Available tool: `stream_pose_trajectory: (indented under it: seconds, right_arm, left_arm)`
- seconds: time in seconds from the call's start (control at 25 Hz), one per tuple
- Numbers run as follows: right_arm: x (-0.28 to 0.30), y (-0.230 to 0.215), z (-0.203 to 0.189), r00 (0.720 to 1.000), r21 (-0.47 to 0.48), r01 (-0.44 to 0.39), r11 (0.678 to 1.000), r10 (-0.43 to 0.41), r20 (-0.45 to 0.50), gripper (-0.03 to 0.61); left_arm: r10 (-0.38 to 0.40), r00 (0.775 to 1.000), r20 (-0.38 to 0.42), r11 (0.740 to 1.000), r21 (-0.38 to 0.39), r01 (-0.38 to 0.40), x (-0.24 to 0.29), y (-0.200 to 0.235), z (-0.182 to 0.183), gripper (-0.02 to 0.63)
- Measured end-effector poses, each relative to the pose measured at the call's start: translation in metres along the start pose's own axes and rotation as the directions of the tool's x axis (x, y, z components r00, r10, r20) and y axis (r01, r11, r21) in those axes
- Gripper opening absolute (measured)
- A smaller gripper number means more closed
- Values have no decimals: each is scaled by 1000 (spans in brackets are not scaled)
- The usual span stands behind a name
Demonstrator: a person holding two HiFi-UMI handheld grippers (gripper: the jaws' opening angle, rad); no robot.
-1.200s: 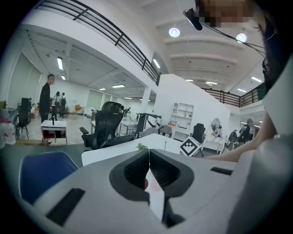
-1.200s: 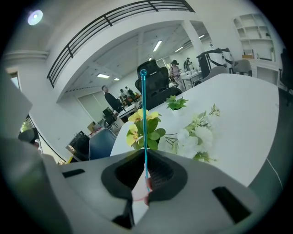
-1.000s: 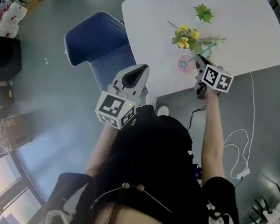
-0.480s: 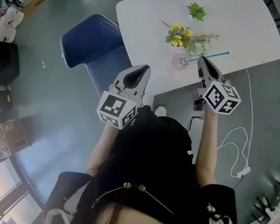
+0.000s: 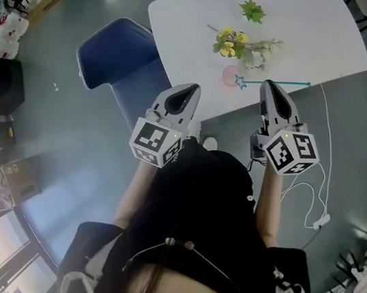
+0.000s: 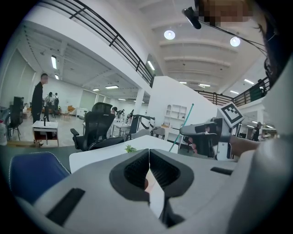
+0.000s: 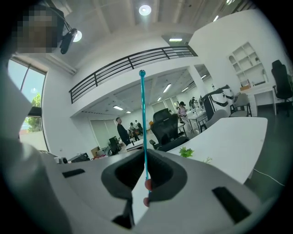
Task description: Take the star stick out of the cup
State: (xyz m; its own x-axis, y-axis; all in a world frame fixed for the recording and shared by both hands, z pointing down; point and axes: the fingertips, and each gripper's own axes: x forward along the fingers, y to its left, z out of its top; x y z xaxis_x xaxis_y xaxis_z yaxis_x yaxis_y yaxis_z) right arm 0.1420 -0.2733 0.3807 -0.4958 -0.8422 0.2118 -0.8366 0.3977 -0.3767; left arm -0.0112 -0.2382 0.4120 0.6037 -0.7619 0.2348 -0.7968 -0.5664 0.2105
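Pulled my right gripper [image 5: 269, 86] back | pinching thin teal stick [image 5: 284, 83], star end by pink cup [image 5: 229, 74] | left gripper [image 5: 191, 89] pressed together

Teal star stick [image 5: 293, 83], pink cup [image 5: 230, 74], white table [image 5: 312, 32], blue chair [image 5: 115, 56].

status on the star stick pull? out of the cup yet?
Done: right gripper is shut on the star stick. In hand: head view shows the stick nearly level, star end at the rim of the pink cup; can't tell if it's clear. Remaining: carry it away from the cup. Left gripper is shut, empty.
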Motion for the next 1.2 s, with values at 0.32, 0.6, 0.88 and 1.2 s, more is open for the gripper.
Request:
stream_pose_trajectory:
  seconds: [0.32, 0.6, 0.88, 1.2]
  right_arm:
    - [-30, 29, 22, 1000, -20, -28, 999, 29, 8, 20]
    - [-39, 47, 28, 1000, -87, -30, 996, 31, 5, 20]
    - [-43, 48, 28, 1000, -86, -17, 996, 17, 0, 20]
    - [-50, 51, 31, 1000, -88, -18, 996, 19, 11, 20]
  left_arm:
    - [-5, 1000, 6, 1000, 1, 5, -3, -3, 1, 8]
    - [-17, 1000, 10, 1000, 6, 17, -2, -5, 2, 8]
    - [-26, 1000, 11, 1000, 8, 26, -5, -8, 3, 8]
    - [-25, 1000, 13, 1000, 8, 25, -7, -8, 1, 8]
